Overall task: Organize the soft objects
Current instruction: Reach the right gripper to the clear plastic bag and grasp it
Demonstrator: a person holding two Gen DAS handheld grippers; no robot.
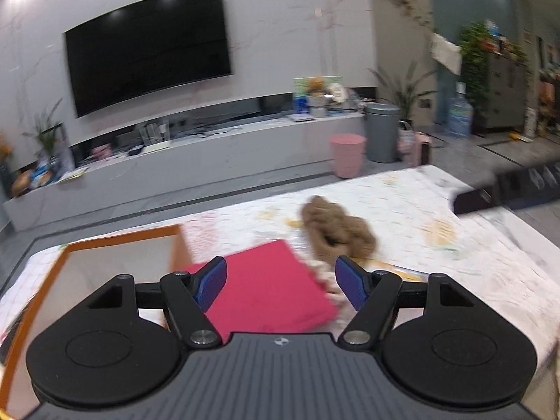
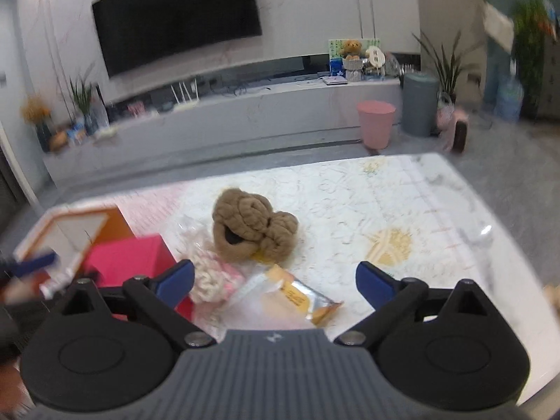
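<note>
Two soft things are sitting out on the table right now: one brown knitted bundle (image 2: 253, 225) lying near the middle of the patterned tablecloth (image 2: 402, 203), and one cream-and-pink chunky yarn piece (image 2: 213, 273) touching its near-left side, which looks like it's partly in a clear wrapper. One pink box (image 1: 269, 287) is lying just left of those, and one orange-rimmed box (image 1: 115, 255) is standing open at the far left, probably the place everything is going. One shiny yellow snack packet (image 2: 297, 297) is lying in front of the yarn; not soft, so I'm guessing it isn't part of the job.

Nothing is being held. The left gripper (image 1: 280, 285) is hovering over the pink box with its fingers spread apart and empty. The right gripper (image 2: 274, 280) is hanging above the packet and yarn, fingers wide apart too, nothing between them.

So I'm reading this as the reach-in step, with no soft item packed yet as far as I can tell. Next move is probably dropping one gripper onto the brown bundle or the yarn and pinching deep enough that the squishy stuff isn't slipping out, without dragging the packet along. Both views are blurring a bit, so details are fuzzy.

Background count: one TV (image 1: 147, 45), one pink bin (image 2: 376, 122), one grey bin (image 2: 420, 103).
</note>
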